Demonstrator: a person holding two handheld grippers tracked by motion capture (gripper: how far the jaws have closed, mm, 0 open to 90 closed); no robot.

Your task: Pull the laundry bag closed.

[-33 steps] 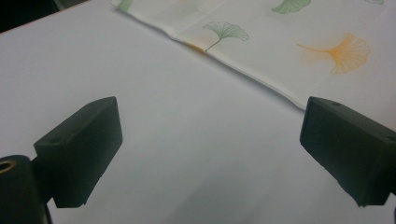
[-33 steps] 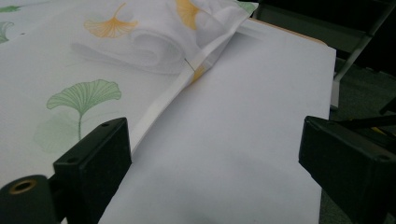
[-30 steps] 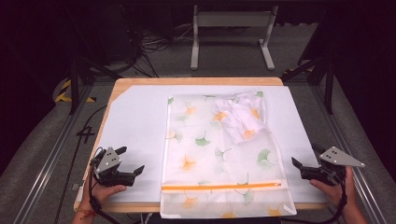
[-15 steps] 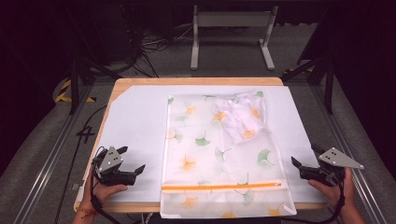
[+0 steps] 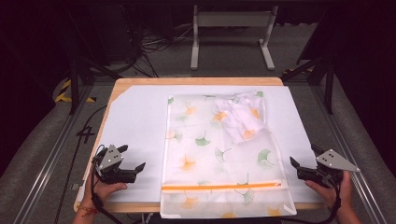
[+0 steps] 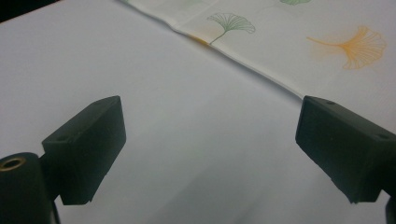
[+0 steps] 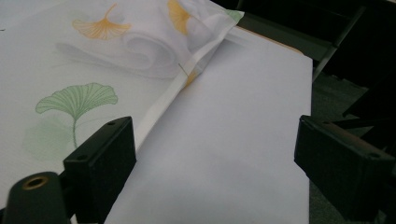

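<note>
Both pairs of jaws stand wide and hold nothing: the left gripper rests on the white sheet near the leaf-print bag, the right gripper just beside its right edge. The bag lies flat mid-counter, a bunched white cloth inside its far corner, its orange zipper strip near the person; handling of the bag looks not yet begun

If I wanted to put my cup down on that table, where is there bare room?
Two bare strips of the white sheet are free: one between its left edge and the leaf-printed bag, ahead of the left gripper; a narrower one between the bag's right edge and the sheet's right edge, ahead of the right gripper. The middle is crowded by the bag.
</note>
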